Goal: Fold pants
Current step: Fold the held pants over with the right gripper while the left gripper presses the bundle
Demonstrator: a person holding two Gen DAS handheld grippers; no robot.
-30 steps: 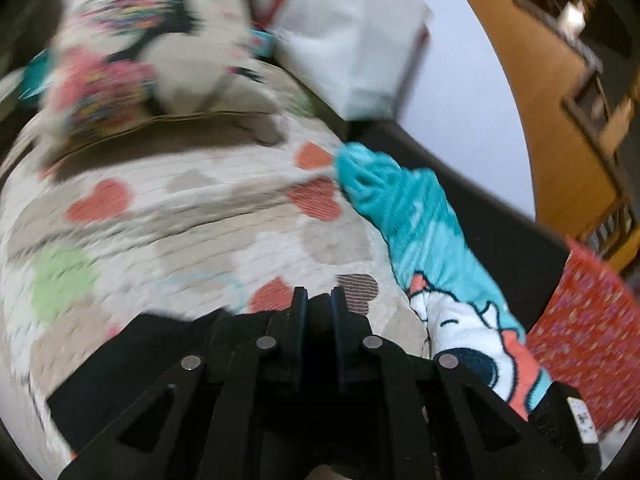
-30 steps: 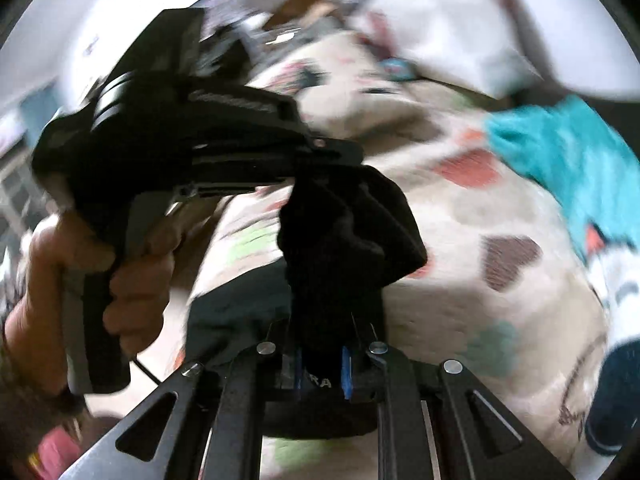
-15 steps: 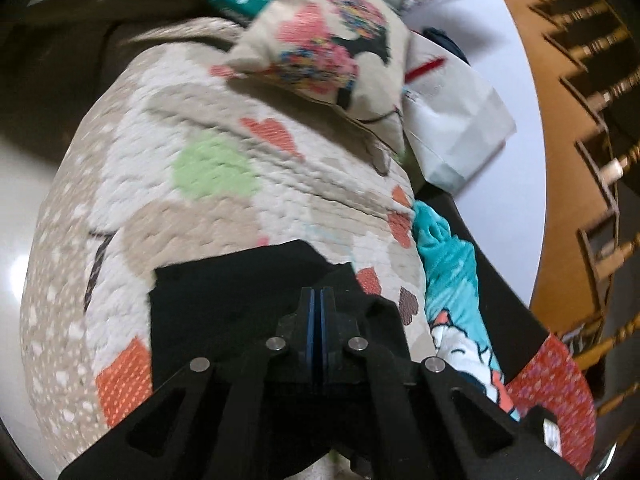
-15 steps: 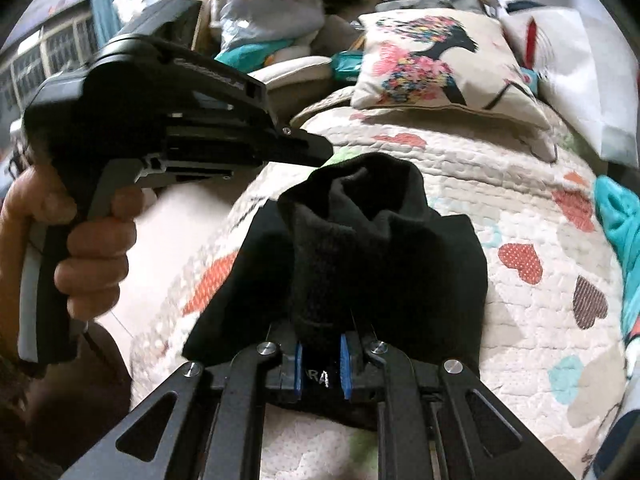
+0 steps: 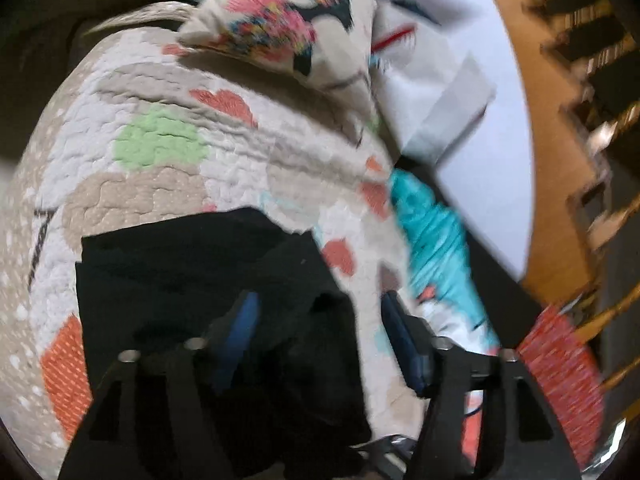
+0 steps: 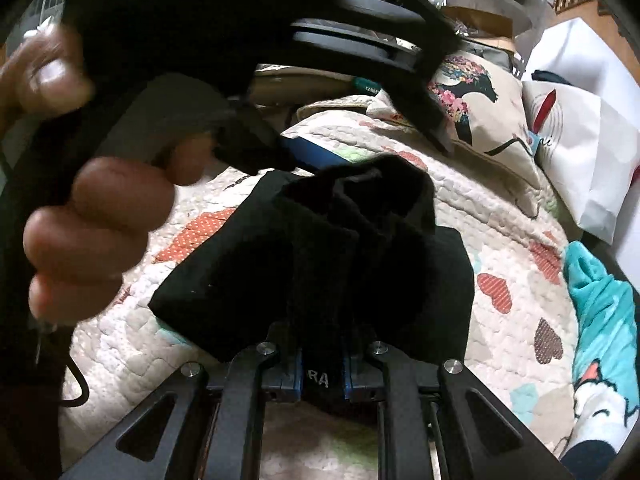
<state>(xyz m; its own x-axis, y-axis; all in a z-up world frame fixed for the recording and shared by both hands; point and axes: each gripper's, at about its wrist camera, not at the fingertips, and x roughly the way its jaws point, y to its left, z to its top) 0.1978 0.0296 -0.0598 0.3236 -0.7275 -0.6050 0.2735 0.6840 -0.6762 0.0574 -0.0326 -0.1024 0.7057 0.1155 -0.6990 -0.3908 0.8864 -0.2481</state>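
While the right gripper (image 6: pixel 320 360) pinches the bunched pants (image 6: pixel 352 248), the blurry left gripper (image 5: pixel 320 332) gapes over them, its tips cut off.

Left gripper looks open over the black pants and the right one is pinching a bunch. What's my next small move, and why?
Probably open the right gripper and let the bunch drop. Its jaws are shut on a raised wad of the black pants, while the rest lies folded on the heart quilt. The left gripper is open, gripping nothing, so only the right grip keeps the fold from settling flat.
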